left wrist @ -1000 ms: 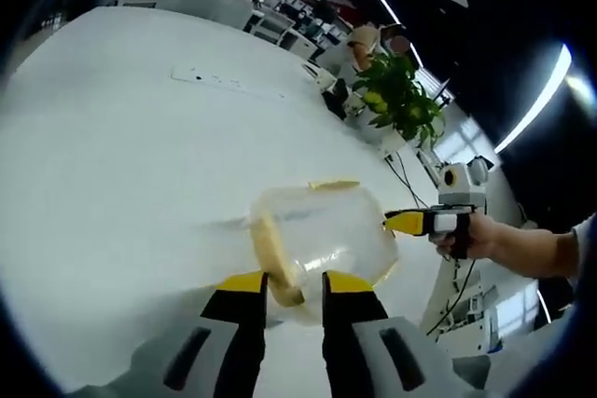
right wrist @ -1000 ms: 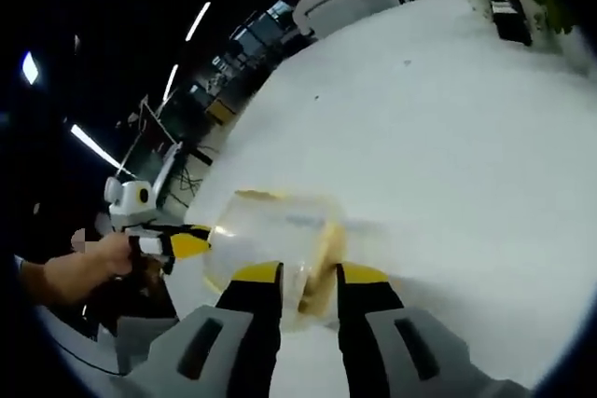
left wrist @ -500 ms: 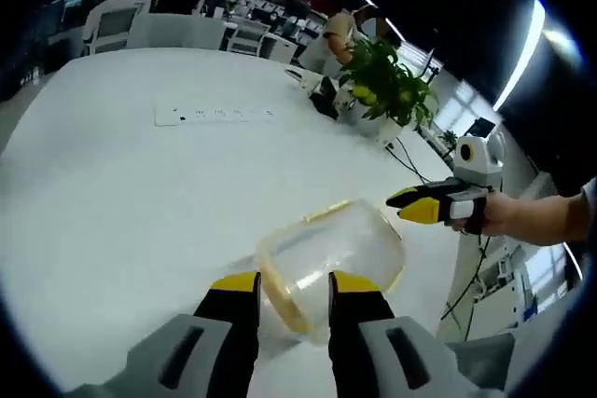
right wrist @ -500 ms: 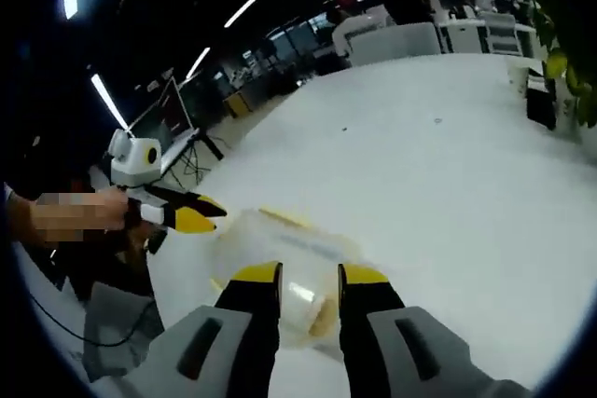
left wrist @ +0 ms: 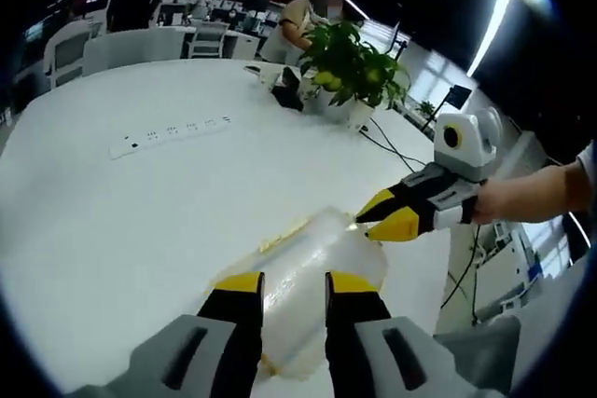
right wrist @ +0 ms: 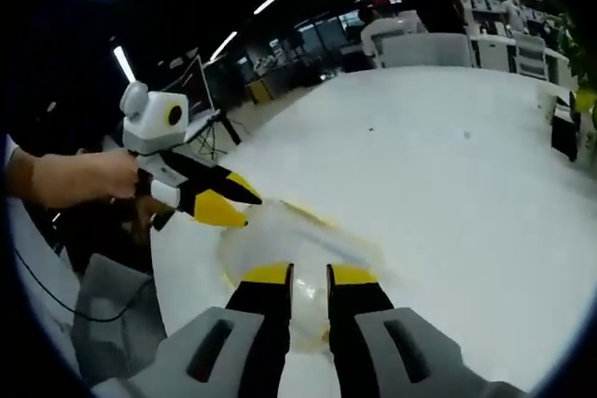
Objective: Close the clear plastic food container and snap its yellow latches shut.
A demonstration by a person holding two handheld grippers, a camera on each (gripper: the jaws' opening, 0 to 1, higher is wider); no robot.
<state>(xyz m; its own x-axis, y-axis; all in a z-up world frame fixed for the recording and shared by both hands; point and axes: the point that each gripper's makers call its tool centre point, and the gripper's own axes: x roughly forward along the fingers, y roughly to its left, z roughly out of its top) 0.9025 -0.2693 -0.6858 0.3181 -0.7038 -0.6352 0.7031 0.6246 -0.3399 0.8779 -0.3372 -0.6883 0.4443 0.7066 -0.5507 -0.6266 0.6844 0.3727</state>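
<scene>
The clear plastic container lies on the white table, a yellow latch along its upper edge. My left gripper is open, its jaws standing either side of the container's near end. From the right, a hand brings my right gripper to the container's far end. In the right gripper view the container lies under my right gripper, whose jaws are drawn close over its near end. The left gripper reaches the far edge there.
A white power strip lies further back on the table, and a potted plant stands at its far edge with a dark object beside it. Office chairs and a seated person are beyond. The table edge runs close on the left.
Both views have tipped up and drawn nearer the container. The right gripper's jaws have narrowed on it. The left gripper's jaw gap is unchanged.
</scene>
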